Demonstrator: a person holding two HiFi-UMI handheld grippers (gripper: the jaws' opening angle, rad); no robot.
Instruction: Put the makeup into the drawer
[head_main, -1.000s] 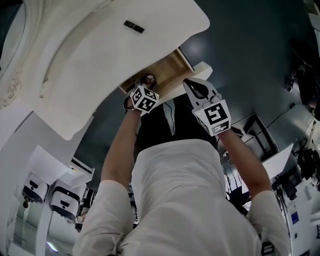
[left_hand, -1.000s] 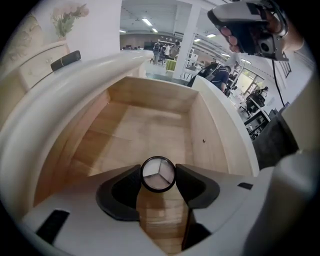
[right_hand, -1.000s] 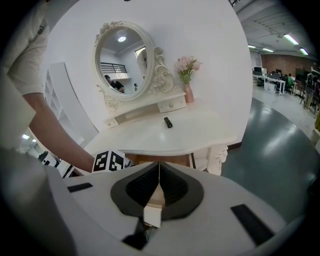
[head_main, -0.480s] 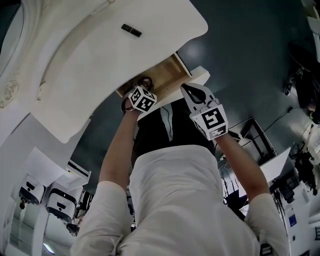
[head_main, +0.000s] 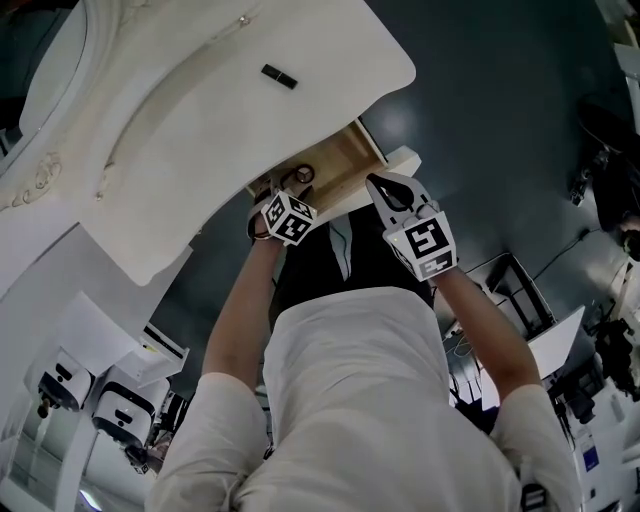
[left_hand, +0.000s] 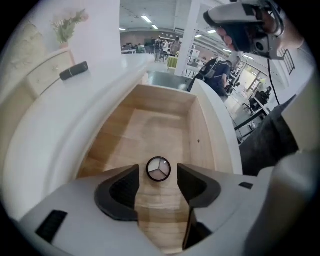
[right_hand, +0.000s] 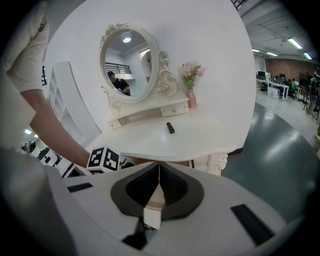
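Plainly, our left gripper's (left_hand: 158, 175) jaws stand wide, having just been opening, the compact (left_hand: 158, 169) lying between them on the drawer (left_hand: 150, 117) floor, pads clear of it; our right gripper's (right_hand: 159, 167) jaws are pressed together on nothing; only the left gripper view shows the compact clearly: round, black-rimmed, three pale wedges; in the head view the marker cube (head_main: 288, 217) covers that spot; the right gripper view alone shows the mirror (right_hand: 129, 65) and pink flowers (right_hand: 191, 72) behind a dark tube (right_hand: 170, 127) on the dressing table (right_hand: 200, 137).
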